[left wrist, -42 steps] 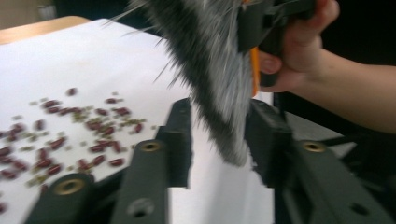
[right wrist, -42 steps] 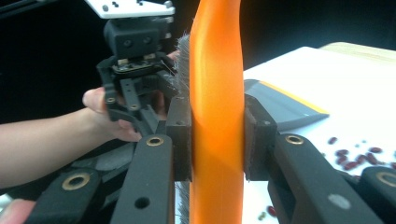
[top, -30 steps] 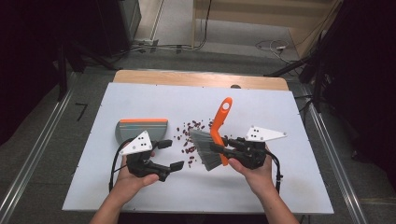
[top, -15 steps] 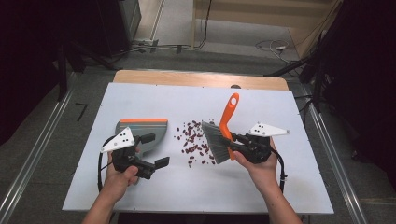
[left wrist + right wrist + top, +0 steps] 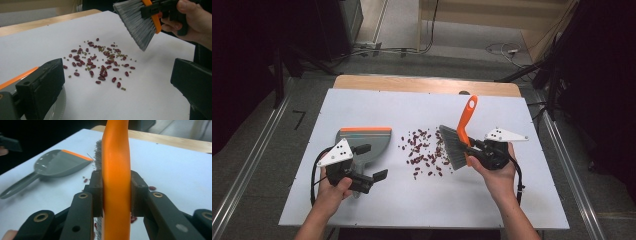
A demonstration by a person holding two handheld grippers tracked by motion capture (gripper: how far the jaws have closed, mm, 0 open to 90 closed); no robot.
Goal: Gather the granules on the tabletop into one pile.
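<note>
Red beans [image 5: 424, 152] with small green ones lie scattered mid-table, ahead of my left gripper [image 5: 117, 82]. A grey dustpan [image 5: 364, 140] with an orange lip lies flat to their left, its handle running under my left gripper [image 5: 372, 161]. That gripper is open; its jaws have just been opening, and nothing shows between them. My right gripper [image 5: 472, 147] is shut on the orange handle of a brush [image 5: 459, 140]. The grey bristles [image 5: 140, 22] hang tilted just above the beans' right edge. The handle [image 5: 116, 170] stands clamped between the jaws, with the dustpan [image 5: 60, 162] beyond.
A white sheet [image 5: 362, 105] covers the table, with a wooden strip [image 5: 412, 82] along the far edge. Bare sheet lies in front of the beans and behind them. Cables [image 5: 377, 49] run across the floor beyond the table.
My left gripper has slid left, away from the beans, and its jaws stand wider. The right gripper has carried the brush to the right, off the middle of the pile to its right edge.
</note>
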